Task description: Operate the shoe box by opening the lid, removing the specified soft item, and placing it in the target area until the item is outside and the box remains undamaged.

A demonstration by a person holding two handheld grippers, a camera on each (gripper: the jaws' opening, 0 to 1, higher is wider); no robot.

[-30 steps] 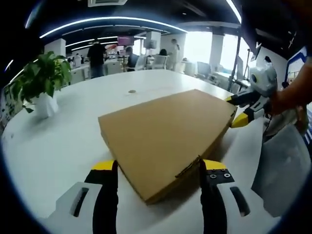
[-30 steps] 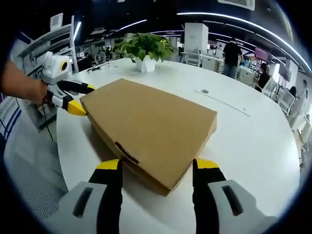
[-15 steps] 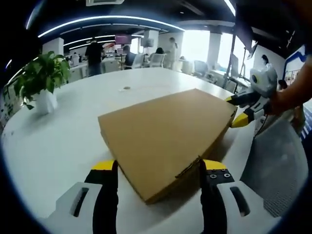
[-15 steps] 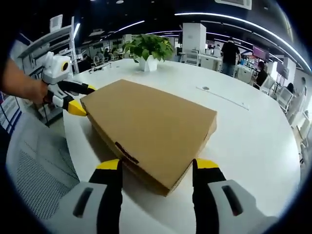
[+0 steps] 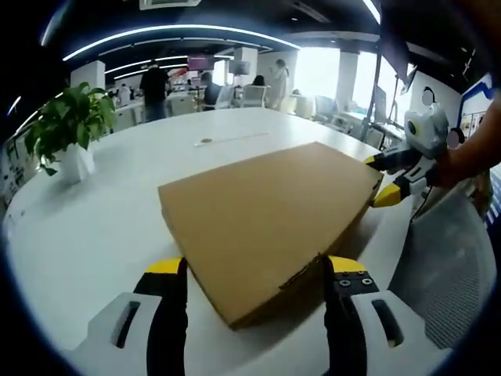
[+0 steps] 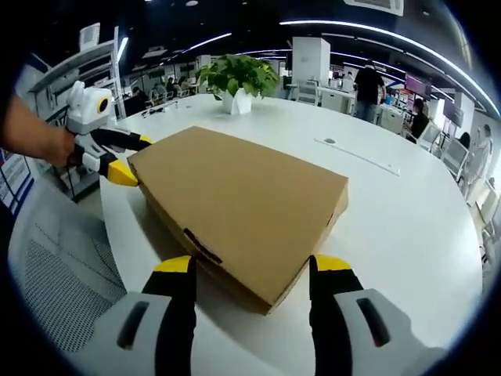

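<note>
Left gripper (image 5: 255, 270): black jaws showing yellow tips, grey-white bases bearing dark slots, small screws. Right gripper (image 6: 253, 270): wearing same colours. White housing topping each.

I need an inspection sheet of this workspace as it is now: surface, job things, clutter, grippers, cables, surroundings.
Surface: white table, rounded edge.
Job's things: brown cardboard shoe box, lid closed; soft item not visible.
Clutter: potted plant; small round object far on the table.
Grippers: left gripper open, jaws either side of one box corner; right gripper open, jaws either side of the opposite corner.
Cables: nothing seen.
Surroundings: open office with ceiling light strips, desks, standing people; grey mesh chair beside the table.
</note>
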